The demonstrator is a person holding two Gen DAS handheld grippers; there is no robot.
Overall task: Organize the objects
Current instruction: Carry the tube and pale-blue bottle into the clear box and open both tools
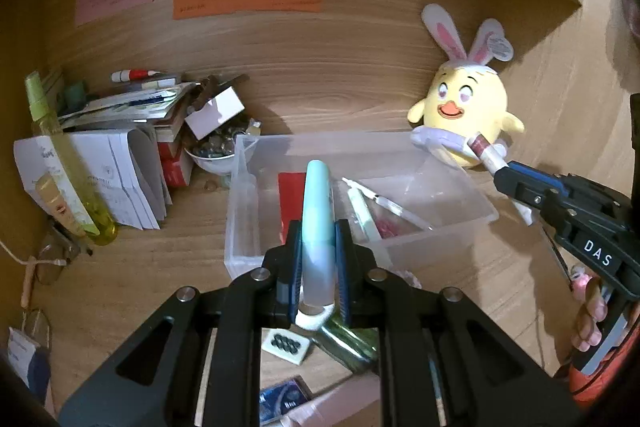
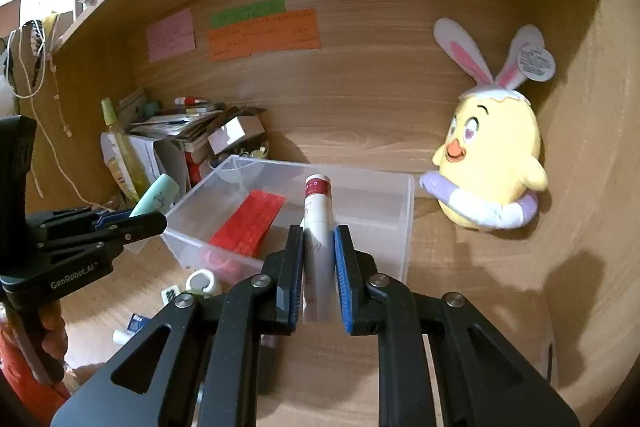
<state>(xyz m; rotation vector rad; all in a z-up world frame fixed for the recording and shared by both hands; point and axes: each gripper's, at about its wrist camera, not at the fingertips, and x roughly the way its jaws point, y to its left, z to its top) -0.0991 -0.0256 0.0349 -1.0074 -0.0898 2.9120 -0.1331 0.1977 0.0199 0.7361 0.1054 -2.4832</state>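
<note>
Left gripper (image 1: 318, 247): its fingers are closed down to the width of a pale mint-green plastic tube (image 1: 318, 203), which they hold by its lower half; the tube points out over the near wall of the clear plastic storage bin (image 1: 240, 227).
Right gripper (image 2: 316, 267): fingers closed just as narrowly on a white plastic tube with a dark red cap (image 2: 318, 215), held cap-forward near the bin's front right corner.
Bin contents: a flat red packet (image 2: 250, 223) leaning inside, plus a few slim white pens or tubes seen from the left wrist view; the exact number is hard to tell.
Risk, drop short: the green tube sits above the bin's near edge, so letting go here would likely tip it onto the wooden worktop (image 1: 160, 267).
Risk, collision: both tools aim at one bin from close by; lowering together could knock them into each other.
Risk, nudge: the light bin may slide if a finger catches its rim.
Count, held tubes: two, one each.
Count, bins: one.
Count, yellow chick plush toy with rabbit ears (image 2: 492, 163): one, just beside the bin.
Count, paper notes on the back wall: three, pink, green and orange.
</note>
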